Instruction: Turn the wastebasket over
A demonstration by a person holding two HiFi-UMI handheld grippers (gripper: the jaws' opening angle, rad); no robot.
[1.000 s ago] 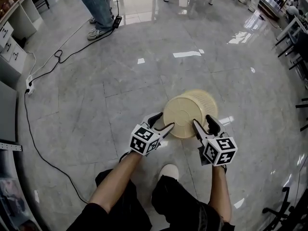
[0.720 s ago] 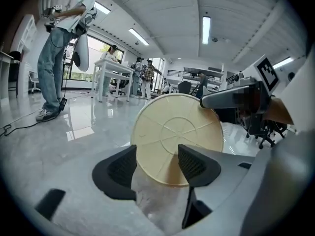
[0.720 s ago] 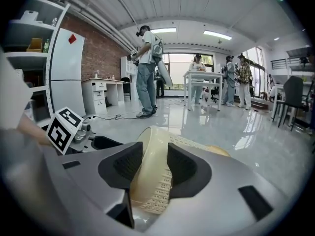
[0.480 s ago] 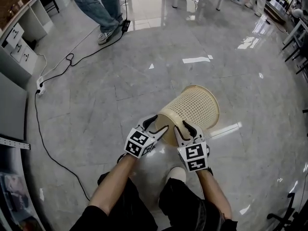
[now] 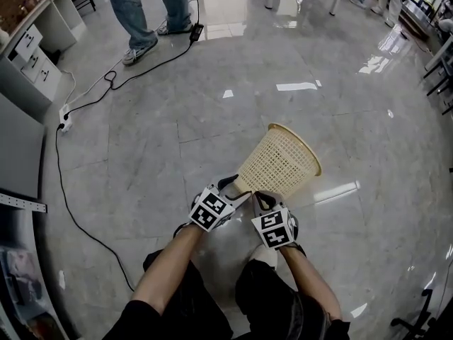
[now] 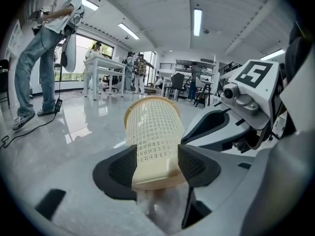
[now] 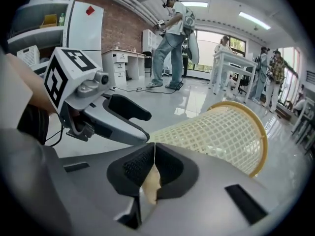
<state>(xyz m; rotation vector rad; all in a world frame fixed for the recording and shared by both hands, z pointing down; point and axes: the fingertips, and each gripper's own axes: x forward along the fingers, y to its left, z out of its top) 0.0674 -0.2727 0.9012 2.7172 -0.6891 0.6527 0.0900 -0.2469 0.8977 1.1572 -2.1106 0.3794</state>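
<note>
- The cream plastic mesh wastebasket [image 5: 279, 163] lies tipped on its side just right of centre in the head view. Its solid base faces the person and its open rim points to the upper right, so I'd call it mid-flip and not over yet.
- Left gripper [image 6: 155, 161]: the jaws are spread wide and have just been closing a touch. They straddle the base, with a pad against each side as far as I can see. A grip across the base should give leverage for the swing.
- Right gripper [image 7: 154, 154]: the jaws have just been closing and are now fully together, with a sliver of cream plastic nipped between them. It looks like the base's edge, and my guess is that grip steers the roll.
- Both grippers work the base end at lower centre, which leaves the rim free to come round.
- The surface is a glossy grey tiled floor [image 5: 177, 119]. It looks slippery, so the basket could skate.
- Around the room there's a person in jeans [image 5: 141, 13] at the upper left, a white power strip [image 5: 65, 119] with black cable along the left edge, and white shelving [image 5: 32, 41] in the far upper left corner.
</note>
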